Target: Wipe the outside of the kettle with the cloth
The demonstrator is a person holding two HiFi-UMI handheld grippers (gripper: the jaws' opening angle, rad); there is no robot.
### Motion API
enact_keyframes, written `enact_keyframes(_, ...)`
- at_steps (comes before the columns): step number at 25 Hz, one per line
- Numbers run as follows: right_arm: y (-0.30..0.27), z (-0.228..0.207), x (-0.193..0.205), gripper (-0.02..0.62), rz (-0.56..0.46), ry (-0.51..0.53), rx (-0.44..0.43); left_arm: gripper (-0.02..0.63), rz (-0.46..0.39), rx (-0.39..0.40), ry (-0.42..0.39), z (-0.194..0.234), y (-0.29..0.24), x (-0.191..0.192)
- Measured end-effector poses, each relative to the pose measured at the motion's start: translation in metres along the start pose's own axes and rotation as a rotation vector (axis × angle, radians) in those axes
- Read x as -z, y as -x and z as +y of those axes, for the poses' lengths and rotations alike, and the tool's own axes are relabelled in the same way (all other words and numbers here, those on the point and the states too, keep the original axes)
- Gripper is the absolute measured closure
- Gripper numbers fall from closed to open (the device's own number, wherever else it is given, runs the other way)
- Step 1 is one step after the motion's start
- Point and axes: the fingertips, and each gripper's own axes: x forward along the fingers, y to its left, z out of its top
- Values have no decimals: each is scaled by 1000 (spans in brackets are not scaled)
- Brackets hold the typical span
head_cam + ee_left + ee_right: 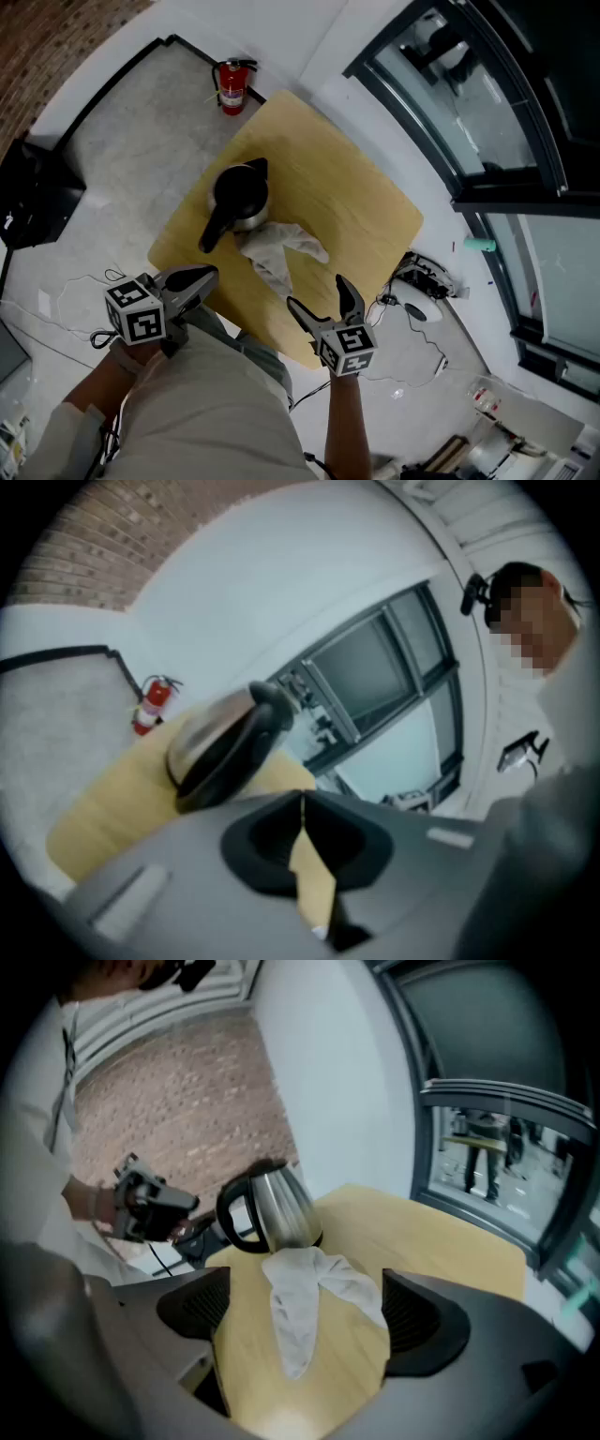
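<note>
Kettle [239, 197] upright on yellow desk [361, 202]. White cloth [278, 249] crumpled, touching kettle base on person's side. Right hand-held gripper [317, 292] nearer person than cloth, jaws wide, empty, not touching cloth. Left hand-held gripper [208, 276] just short of kettle handle, jaws together, empty.

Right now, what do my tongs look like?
Both the left tongs and right tongs have dark grey, tapering jaws with black pads. Each carries a white cube printed with black square markers.
</note>
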Motion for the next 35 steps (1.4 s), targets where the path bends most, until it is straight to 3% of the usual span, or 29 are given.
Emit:
enact_keyframes(3, -80, 3, 10, 35, 164, 116, -19, 603, -73, -74, 37, 25, 36, 3)
enact_keyframes(8, -172, 16, 37, 25, 387, 322, -13, 603, -188, -178, 162, 54, 79, 30)
enact_keyframes(11, -196, 21, 49, 21, 343, 317, 10, 604, -230, -204, 188, 65, 97, 38)
enact_keyframes(13, -195, 25, 48, 23, 318, 293, 23, 604, -242, -215, 148, 68, 106, 31)
enact_keyframes(15, -191, 29, 52, 25, 347, 300, 27, 604, -228, -228, 50, 72, 112, 15)
enact_keyframes(17, -187, 34, 57, 65, 398, 312, 26, 603, -181, -238, -119, 74, 112, -8)
enact_keyframes(18, -184, 36, 59, 126, 430, 314, 27, 603, -146, -240, -232, 72, 108, -22)
enact_keyframes(20, -174, 39, 66, 354, 493, 295, 31, 602, -65, -226, -475, 63, 88, -54)
enact_keyframes(22, -166, 41, 75, 393, 521, 271, 32, 600, -11, -216, -662, 54, 58, -89)
enact_keyframes(24, -163, 43, 80, 394, 521, 263, 33, 611, 32, -288, -731, 69, 27, -124)
enact_keyframes(28, -158, 46, 86, 394, 478, 184, 70, 611, 224, -521, -751, 158, -34, -151)
enact_keyframes(30, -156, 45, 86, 394, 435, 136, 101, 611, 322, -503, -645, 194, -58, -128)
enact_keyframes(32, -156, 41, 83, 397, 397, 104, 126, 616, 323, -430, -537, 204, -79, -114)
enact_keyframes(35, -155, 37, 81, 399, 351, 37, 158, 617, 310, -368, -506, 198, -100, -114)
